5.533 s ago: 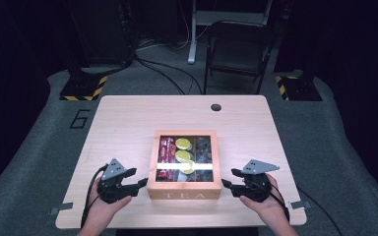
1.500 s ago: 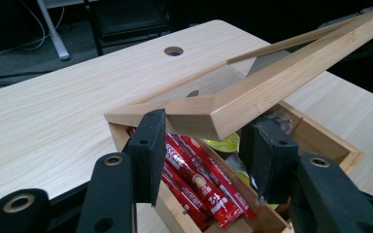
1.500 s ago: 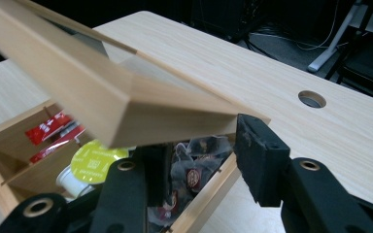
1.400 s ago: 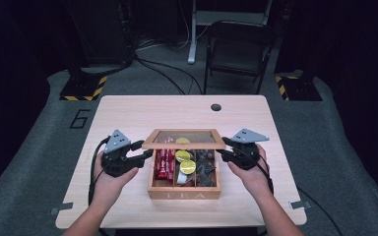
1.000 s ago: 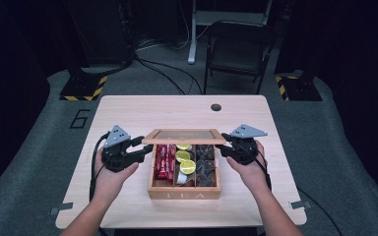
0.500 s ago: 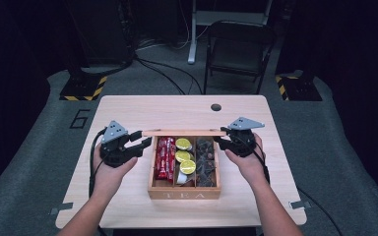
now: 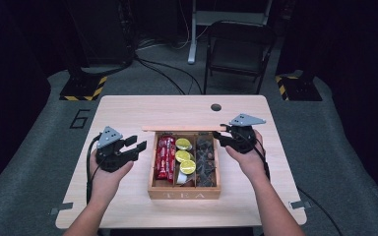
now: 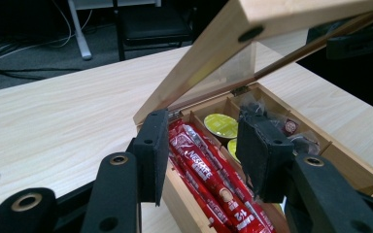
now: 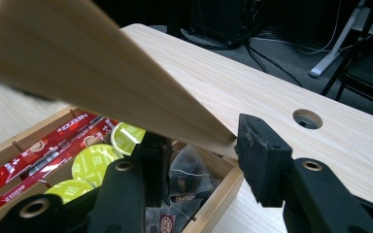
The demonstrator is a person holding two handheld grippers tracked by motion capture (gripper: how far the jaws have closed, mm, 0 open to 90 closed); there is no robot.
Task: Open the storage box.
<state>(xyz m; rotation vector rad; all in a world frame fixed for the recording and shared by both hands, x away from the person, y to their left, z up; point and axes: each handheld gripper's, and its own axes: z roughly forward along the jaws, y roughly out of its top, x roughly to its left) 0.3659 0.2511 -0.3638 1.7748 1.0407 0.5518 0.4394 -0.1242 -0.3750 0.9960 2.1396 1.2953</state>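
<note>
We have the tea box point(image 7: 184, 191) at the frame's centre nearly open: its lid point(image 7: 179, 129) stands raised off the compartments, and only swinging it fully back remains. Our right gripper point(image 7: 220, 137), just right of the box, is clenched on the lid's corner. Our left gripper point(image 7: 139, 146), left of the box, hangs released, holding nothing.

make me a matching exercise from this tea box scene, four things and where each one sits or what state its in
Things
1. red coffee sticks
2. green-lidded capsules
3. tea bags
4. lid

Places or states
A. right compartment
B. raised, right tool clamped on its edge
C. left compartment
D. middle compartment

Pairs: 1-C, 2-D, 3-A, 4-B
</note>
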